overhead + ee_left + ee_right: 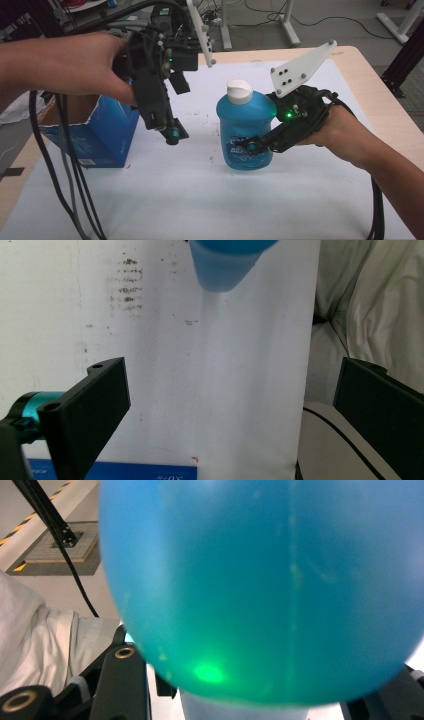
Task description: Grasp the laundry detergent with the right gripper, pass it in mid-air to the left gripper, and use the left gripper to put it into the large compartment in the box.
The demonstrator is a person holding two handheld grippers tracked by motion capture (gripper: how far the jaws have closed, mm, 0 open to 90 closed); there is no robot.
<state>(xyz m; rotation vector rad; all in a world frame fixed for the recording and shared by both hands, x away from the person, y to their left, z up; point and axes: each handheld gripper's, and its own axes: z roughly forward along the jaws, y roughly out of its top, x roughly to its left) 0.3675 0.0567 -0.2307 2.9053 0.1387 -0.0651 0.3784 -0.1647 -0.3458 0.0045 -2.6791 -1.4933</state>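
Blue bottle [245, 131] stands upright on the white sheet [200, 200], mid-table, clamped between the jaws of the right gripper [260, 145] at its lower body. The left gripper [172, 132] hangs apart near the box [107, 135], jaws wide, empty.

A pale wooden surface [380, 107] with a rounded corner carries a white sheet [200, 200] with a few small brown marks. Beyond it lies a grey floor [345, 30] crossed by black cables [320, 20], with white stand legs [290, 25] on it. Crumpled white cloth [375, 300] lies beside the sheet's edge.
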